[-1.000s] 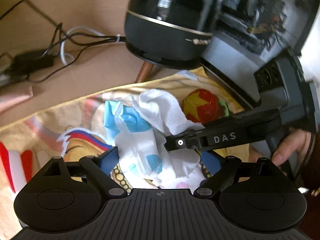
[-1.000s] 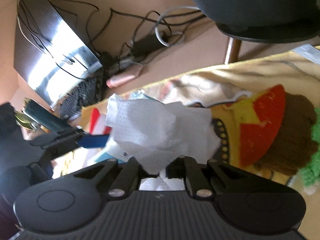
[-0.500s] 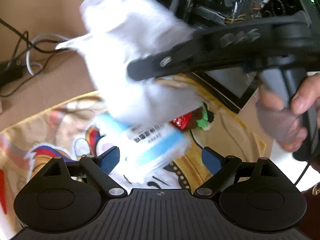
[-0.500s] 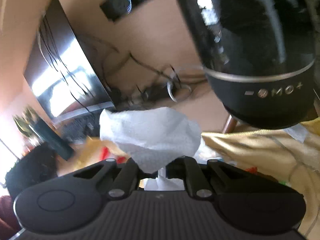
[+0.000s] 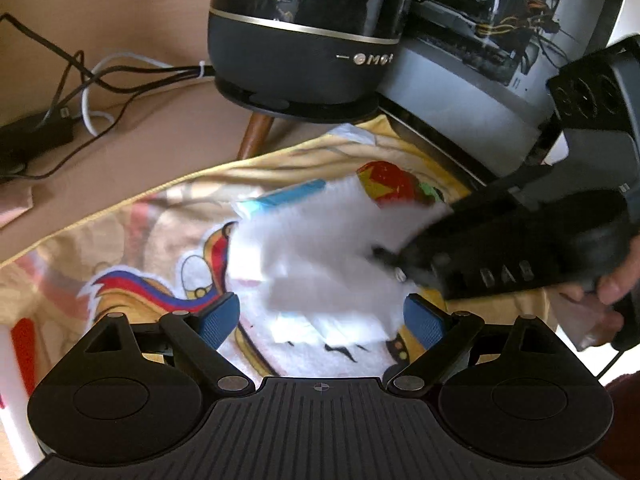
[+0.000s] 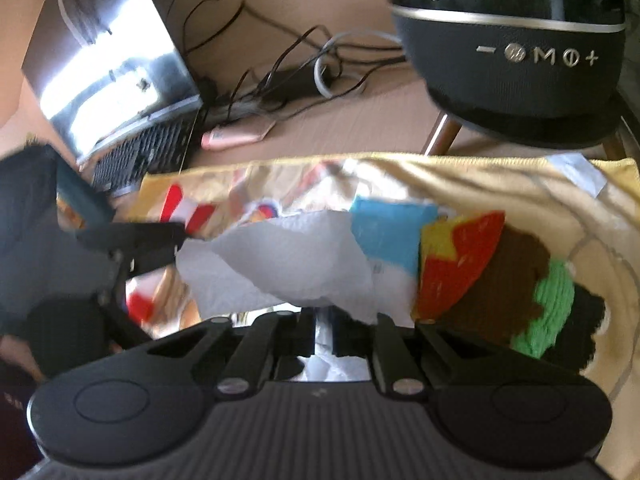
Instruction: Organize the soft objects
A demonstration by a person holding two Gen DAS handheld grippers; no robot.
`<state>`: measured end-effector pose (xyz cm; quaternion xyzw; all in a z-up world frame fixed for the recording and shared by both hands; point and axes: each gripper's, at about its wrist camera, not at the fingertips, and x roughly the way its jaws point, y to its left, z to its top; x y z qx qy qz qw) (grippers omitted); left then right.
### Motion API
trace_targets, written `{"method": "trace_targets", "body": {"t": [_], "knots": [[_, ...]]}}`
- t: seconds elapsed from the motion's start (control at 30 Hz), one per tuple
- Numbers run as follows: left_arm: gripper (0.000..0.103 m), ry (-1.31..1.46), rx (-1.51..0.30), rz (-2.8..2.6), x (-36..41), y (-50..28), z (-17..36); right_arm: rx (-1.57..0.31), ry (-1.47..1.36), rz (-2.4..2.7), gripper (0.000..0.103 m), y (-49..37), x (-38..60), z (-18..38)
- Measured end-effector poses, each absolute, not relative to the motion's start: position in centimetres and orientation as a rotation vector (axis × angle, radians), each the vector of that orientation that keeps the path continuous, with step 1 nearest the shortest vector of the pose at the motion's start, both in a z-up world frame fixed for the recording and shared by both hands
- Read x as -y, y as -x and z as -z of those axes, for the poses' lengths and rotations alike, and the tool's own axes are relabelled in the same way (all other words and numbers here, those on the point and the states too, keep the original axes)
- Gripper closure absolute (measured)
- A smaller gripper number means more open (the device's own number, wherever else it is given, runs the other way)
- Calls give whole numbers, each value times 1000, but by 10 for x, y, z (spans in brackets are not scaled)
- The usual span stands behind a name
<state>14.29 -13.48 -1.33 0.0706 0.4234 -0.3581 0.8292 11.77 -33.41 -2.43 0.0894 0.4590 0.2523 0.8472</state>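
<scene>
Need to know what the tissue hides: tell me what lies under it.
Under the tissue shows a blue-and-white packet on the printed cloth. The knitted toy lies beside it. The rest beneath is covered.

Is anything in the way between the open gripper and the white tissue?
Nothing visible is. The left gripper is open, and the white tissue hangs right ahead of its blue pads. The right gripper is shut on it from the side.
</scene>
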Motion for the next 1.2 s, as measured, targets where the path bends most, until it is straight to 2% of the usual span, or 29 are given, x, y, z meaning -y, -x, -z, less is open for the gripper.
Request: {"method": "trace_targets", "body": {"t": [0.27, 0.47, 0.57, 0.7, 0.8, 1.0, 1.2], "knots": [[10, -191, -884, 727, 138, -137, 10, -879, -181, -413, 94, -122, 354, 8], [9, -175, -903, 730, 137, -140, 12, -912, -167, -393, 94, -130, 351, 25], [9, -48, -967, 754, 126, -152, 20, -920, -204, -416, 94, -131, 348, 27], [9, 267, -1093, 778, 97, -175, 42, -935, -236, -465, 92, -129, 335, 32], [9, 370, -1145, 797, 89, -180, 55, -941, -281, -479, 93, -129, 334, 34], [8, 418, -1134, 738, 82, -182, 57, -860, -278, -427, 92, -134, 349, 12], [6, 487, -1175, 689, 84, -186, 58, -818, -261, -360, 93, -182, 350, 10]]}}
